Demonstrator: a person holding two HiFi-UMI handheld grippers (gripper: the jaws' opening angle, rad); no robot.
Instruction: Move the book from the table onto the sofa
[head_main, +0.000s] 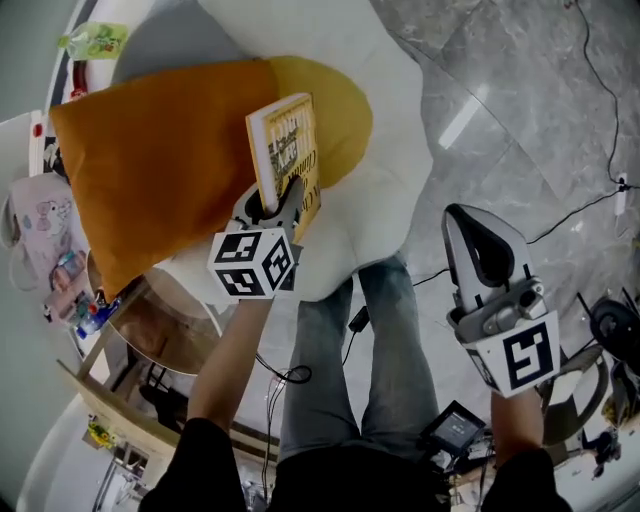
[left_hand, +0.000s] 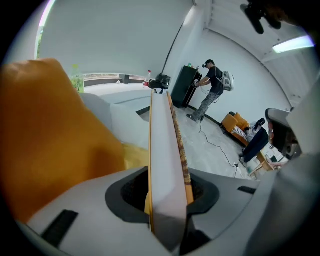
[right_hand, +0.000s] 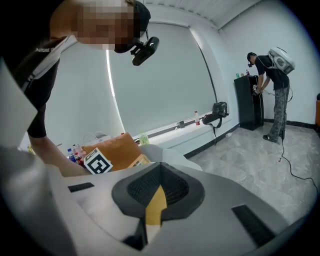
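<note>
Left gripper (head_main: 283, 198) is nearest in the head view, with its marker cube toward me. Its jaws are partway closed and clamped on the edge of the book (head_main: 284, 140) closest to me, pads pressing both covers. Right gripper (head_main: 474, 226): jaws together, holding nothing. A yellow sliver shows at their seam in its own view. It is probably part of the gripper, but I can't be sure.

Book position: off the table, held on edge over the sofa (head_main: 385, 200), above where the orange cushion (head_main: 150, 160) meets the yellow cushion (head_main: 340, 110), toward the sofa's middle. I can't tell whether it touches the cushions yet.

Risks, as I judge them:
- The grip takes only a narrow strip at one edge and most of the book stands free, so a quick tilt could make it pivot or slip out.
- The cushions slope and look soft. Released on edge here, the book could topple and slide off the sofa's front edge to the floor (head_main: 520, 110).

Book appearance: thin paperback, pale yellow cover, dark lettering, pages closed, no visible bending.
</note>
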